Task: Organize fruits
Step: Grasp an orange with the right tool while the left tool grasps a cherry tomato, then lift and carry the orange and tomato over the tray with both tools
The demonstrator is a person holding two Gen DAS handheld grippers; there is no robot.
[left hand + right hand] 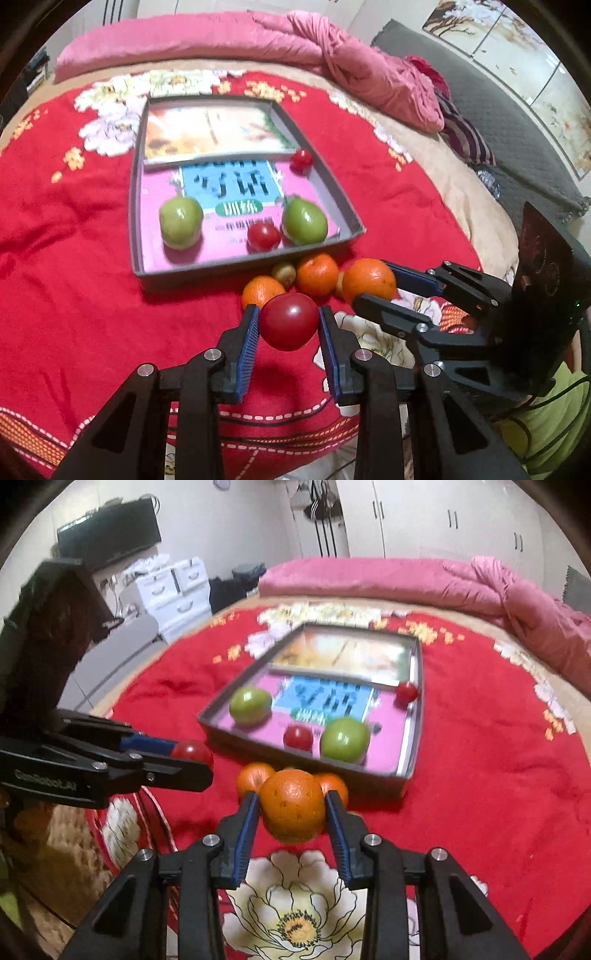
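My left gripper (pixel 288 314) is shut on a red tomato (pixel 289 321), held above the red bedspread just before the grey box (pixel 243 264); it also shows in the right wrist view (pixel 192 755). My right gripper (pixel 291 797) is shut on an orange (pixel 293 805), also seen in the left wrist view (pixel 369 278). In the box lie two green apples (pixel 181 221) (pixel 304 221) and two small tomatoes (pixel 263 236) (pixel 301 160). Two more oranges (pixel 317 275) (pixel 260 290) and a kiwi (pixel 283 273) lie outside, against the box's near wall.
Books line the box floor (pixel 221 184). A pink quilt (pixel 295 48) is rolled along the far edge of the bed. A grey headboard (pixel 498 122) stands at the right. White drawers (pixel 173 587) and wardrobes stand beyond the bed.
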